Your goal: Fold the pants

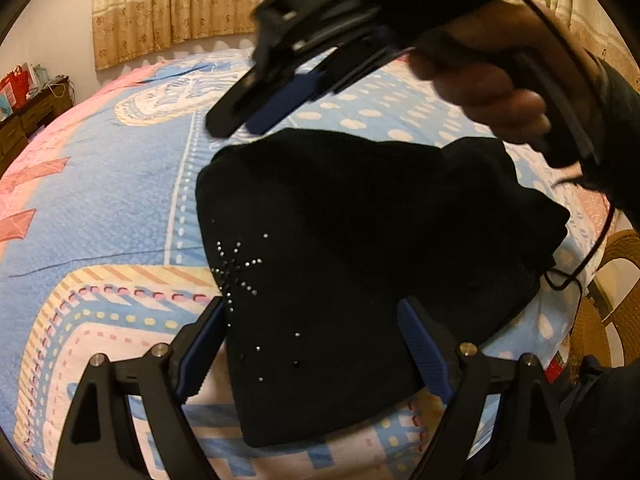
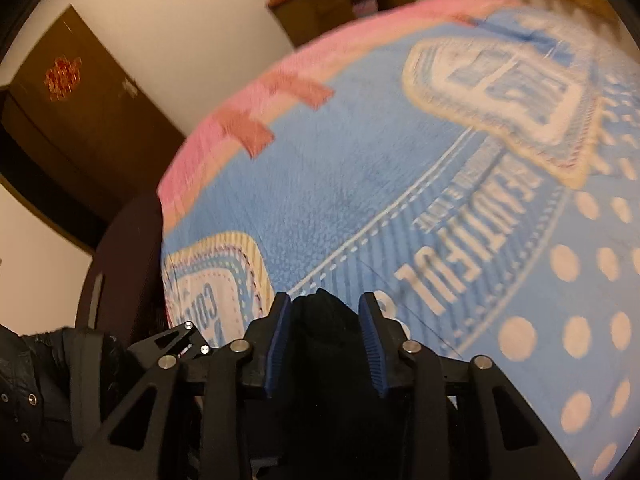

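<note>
Fingers (image 1: 200, 344) of left gripper (image 1: 312, 344) are spread wide and straddle the near end of the pants (image 1: 360, 260). Pads sit at either side of the cloth and don't look clamped, so nothing is held.

Pants are a compact black bundle on the bedspread (image 1: 100, 220), already doubled over, with the rhinestone motif (image 1: 236, 268) on their left edge facing up.

Right gripper (image 1: 236, 126), carried by the hand (image 1: 492, 92), hangs just above the pants' far-left corner. Fingers are partly apart. The left wrist view shows no cloth hanging from them. The right wrist view shows dark fabric in the gap, but I can't tell if it touches.

My read: late stage, last fold or tidy-up.
- Next move likely needs both grippers to pinch one end's corners, lift low and lay it over evenly.
- The stack is thick, so bite deep or layers will slip.

Room around the pants:
- Left and beyond: lots of bare bedspread.
- Right: bed edge is near, the cable (image 1: 572, 276) droops just beside the pants, and a wicker chair (image 1: 616, 280) stands past it. Keep swings leftward.
</note>
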Tool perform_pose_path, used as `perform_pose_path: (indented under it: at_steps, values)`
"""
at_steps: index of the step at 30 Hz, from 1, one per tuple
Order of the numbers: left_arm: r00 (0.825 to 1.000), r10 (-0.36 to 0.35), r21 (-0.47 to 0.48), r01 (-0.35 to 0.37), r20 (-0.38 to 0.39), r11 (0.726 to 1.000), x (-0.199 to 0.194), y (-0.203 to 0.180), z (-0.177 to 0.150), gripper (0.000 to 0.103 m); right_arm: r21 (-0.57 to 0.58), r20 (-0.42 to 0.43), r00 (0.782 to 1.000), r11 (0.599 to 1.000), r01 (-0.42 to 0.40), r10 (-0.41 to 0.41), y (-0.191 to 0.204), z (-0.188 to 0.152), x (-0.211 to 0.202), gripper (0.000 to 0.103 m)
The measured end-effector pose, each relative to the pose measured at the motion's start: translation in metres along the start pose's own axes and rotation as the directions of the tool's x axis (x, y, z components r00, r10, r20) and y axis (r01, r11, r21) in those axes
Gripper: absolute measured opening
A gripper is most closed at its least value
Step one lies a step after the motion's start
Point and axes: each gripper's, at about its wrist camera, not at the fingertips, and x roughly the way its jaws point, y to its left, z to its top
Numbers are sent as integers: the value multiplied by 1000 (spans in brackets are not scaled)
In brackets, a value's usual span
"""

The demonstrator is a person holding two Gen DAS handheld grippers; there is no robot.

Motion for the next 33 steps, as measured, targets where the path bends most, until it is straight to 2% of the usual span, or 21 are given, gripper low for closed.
perform_pose_path:
  at_steps: [3, 4, 5, 6, 8, 13, 16, 23, 28, 30, 31, 33]
  values:
    - [999, -28, -34, 28, -17, 999, 5, 7, 0, 90, 2, -97, 993, 998, -64, 64, 0, 4, 23, 34]
    - [999, -33, -38, 33, -17, 999, 5, 7, 0, 90, -2, -106, 992, 998, -67, 67, 0, 4, 27, 30]
    - [999, -30, -31, 30, -16, 999, 6, 6, 1, 90, -10, -118, 991, 997, -73, 71, 2, 2, 30, 19]
    - [1000, -27, -27, 26, -15, 999, 6, 6, 1, 91, -21, -127, 990, 997, -70, 67, 4, 0, 31, 17]
    - [1000, -23, -25, 23, -13, 999, 6, 5, 1, 91, -45, -126, 991, 998, -48, 42, 7, -2, 32, 14]
    - [1000, -23, -30, 23, -2, 999, 7, 4, 1, 91, -78, -51, 998, 996, 34, -38, 13, 1, 30, 8]
    - [1000, -21, -27, 21, 7, 999, 6, 2, -2, 91, -28, -47, 997, 998, 55, -56, -6, 7, 36, 8]
    - [1000, -29, -38, 29, 12, 999, 4, 3, -3, 92, 31, -47, 998, 999, 36, -35, -25, 6, 48, 7]
    - [1000, -28, -36, 29, 12, 999, 5, 8, -5, 93, 23, -56, 997, 998, 58, -57, -20, 6, 46, 8]
    - [1000, -30, -32, 30, 9, 999, 7, 11, -6, 95, 44, -21, 998, 997, 64, -63, -20, 7, 37, 8]
    - [1000, -27, -28, 27, 10, 999, 7, 10, -6, 95, 57, -5, 997, 995, 79, -79, -20, 8, 32, 12]
    - [1000, -28, -33, 28, 10, 999, 7, 10, -7, 95, 74, -3, 998, 995, 66, -66, -22, 6, 25, 13]
